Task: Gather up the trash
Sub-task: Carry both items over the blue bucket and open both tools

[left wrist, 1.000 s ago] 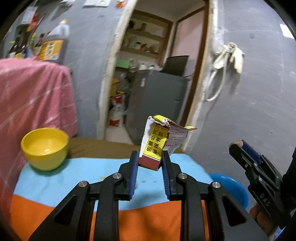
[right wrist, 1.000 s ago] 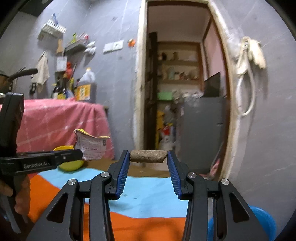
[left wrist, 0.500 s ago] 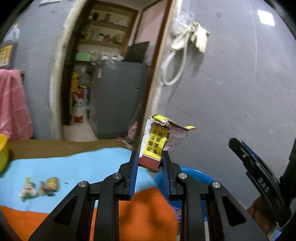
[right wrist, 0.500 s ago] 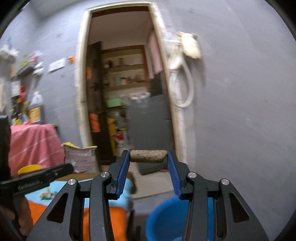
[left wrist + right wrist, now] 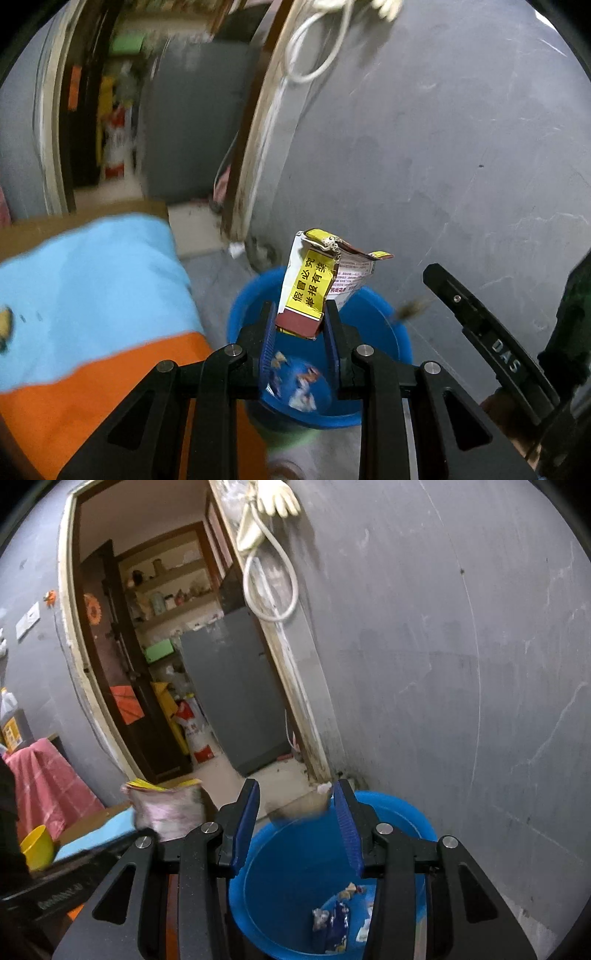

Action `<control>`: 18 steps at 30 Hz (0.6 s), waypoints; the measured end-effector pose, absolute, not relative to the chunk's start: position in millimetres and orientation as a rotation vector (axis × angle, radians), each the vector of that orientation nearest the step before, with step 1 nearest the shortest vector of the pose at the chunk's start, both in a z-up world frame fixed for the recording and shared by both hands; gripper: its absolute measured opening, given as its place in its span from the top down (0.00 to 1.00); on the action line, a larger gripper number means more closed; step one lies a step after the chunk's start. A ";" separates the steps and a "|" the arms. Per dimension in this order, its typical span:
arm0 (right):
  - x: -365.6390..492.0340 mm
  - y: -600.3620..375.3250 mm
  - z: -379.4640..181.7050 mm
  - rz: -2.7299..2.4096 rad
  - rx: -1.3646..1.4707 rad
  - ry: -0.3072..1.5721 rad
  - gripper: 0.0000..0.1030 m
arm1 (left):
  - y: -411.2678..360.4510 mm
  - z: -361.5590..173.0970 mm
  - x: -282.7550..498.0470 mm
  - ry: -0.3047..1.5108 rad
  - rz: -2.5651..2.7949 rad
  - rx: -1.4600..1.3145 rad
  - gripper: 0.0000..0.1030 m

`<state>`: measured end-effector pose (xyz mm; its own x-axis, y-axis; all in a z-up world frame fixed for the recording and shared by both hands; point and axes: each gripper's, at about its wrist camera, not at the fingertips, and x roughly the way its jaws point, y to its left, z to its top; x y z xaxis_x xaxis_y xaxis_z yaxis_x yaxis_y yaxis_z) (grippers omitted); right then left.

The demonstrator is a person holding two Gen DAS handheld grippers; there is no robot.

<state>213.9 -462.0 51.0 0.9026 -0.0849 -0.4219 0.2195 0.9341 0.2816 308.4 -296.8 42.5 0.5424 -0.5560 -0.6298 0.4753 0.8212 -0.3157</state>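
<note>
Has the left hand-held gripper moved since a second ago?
Yes. The left hand-held gripper, shut on the wrapper, swung from the yellow bowl, past the doorway, to above the blue bin.

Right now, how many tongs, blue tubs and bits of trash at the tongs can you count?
tongs: 2, the left tongs and the right tongs
blue tub: 1
trash at the tongs: 2, a torn packet and a blurry brown scrap
total: 5
</note>
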 end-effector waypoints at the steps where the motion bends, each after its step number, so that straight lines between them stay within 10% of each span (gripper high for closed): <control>1: 216.3 -463.5 48.9 -0.152 0.339 0.432 0.60 | -299.5 37.9 312.7 0.818 -0.612 -0.130 0.79; 18: 214.1 -471.2 45.9 -0.154 0.360 0.460 0.41 | -275.9 29.9 313.1 0.840 -0.554 -0.191 0.48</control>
<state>214.1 -471.2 45.9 0.8859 -0.0644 -0.4594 0.2249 0.9257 0.3041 313.1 -275.9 29.9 0.5362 -0.5357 -0.6523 0.3885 0.8427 -0.3727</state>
